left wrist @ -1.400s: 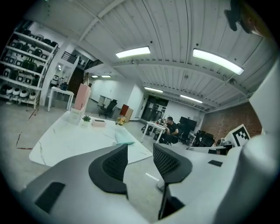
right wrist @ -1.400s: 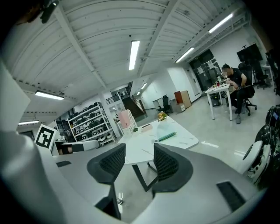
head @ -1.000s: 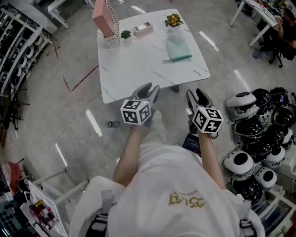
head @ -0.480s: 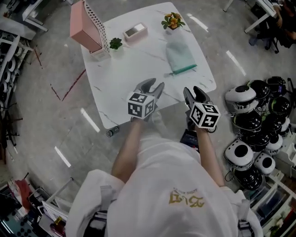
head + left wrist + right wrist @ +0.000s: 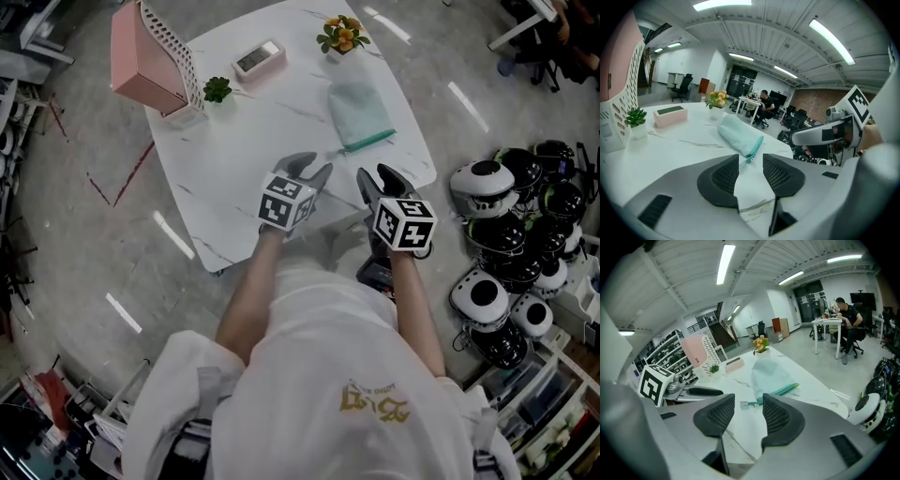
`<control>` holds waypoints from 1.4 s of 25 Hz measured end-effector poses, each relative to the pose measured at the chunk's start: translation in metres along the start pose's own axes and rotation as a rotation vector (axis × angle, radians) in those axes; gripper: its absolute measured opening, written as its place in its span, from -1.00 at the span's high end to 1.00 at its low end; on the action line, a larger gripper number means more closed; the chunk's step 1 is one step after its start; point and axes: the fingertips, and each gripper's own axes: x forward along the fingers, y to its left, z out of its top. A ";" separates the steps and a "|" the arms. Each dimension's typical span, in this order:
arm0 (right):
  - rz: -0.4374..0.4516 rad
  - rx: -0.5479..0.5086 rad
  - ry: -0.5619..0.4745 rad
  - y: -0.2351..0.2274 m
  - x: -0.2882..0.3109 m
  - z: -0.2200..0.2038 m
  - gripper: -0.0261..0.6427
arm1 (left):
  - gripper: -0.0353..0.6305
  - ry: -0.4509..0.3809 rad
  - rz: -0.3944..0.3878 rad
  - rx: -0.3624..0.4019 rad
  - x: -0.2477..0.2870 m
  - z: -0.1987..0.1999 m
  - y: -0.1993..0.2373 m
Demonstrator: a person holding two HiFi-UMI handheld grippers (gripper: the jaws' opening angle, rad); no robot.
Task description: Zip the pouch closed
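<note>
A mint-green pouch (image 5: 357,109) lies on the white marble table (image 5: 253,159), toward its right side, with its teal zipper edge (image 5: 369,142) facing me. It also shows in the left gripper view (image 5: 738,133) and the right gripper view (image 5: 770,374), where the small zipper pull (image 5: 740,404) lies at the zipper's left end. My left gripper (image 5: 312,170) hovers open over the table's near part, short of the pouch, with nothing between its jaws (image 5: 750,169). My right gripper (image 5: 378,178) is open and empty (image 5: 743,416) beside it, near the table's front right edge.
At the table's far left stands a pink perforated box (image 5: 147,58), then a small green plant (image 5: 217,89), a pink case (image 5: 259,58) and a flower pot (image 5: 341,34). Several black and white helmets (image 5: 502,244) are piled on the floor to the right.
Both grippers have moved forward from in front of the table to over its near edge, closer to the pouch. The pouch has not moved on the table.
</note>
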 end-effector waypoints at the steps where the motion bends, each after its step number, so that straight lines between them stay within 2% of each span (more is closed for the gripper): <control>1: 0.008 -0.007 0.008 0.000 0.003 0.001 0.34 | 0.36 0.006 -0.002 0.005 0.002 0.001 0.002; 14: 0.042 -0.031 0.092 -0.019 0.030 -0.008 0.34 | 0.36 0.089 -0.004 0.064 0.036 -0.003 0.009; 18: 0.056 -0.045 0.120 -0.025 0.043 -0.013 0.35 | 0.36 0.135 0.003 0.110 0.048 -0.010 0.014; 32: 0.088 -0.191 0.252 -0.021 0.078 -0.043 0.39 | 0.37 0.209 -0.041 0.179 0.072 -0.024 0.009; 35: 0.087 -0.193 0.279 -0.020 0.086 -0.051 0.40 | 0.38 0.215 -0.041 0.201 0.078 -0.029 0.014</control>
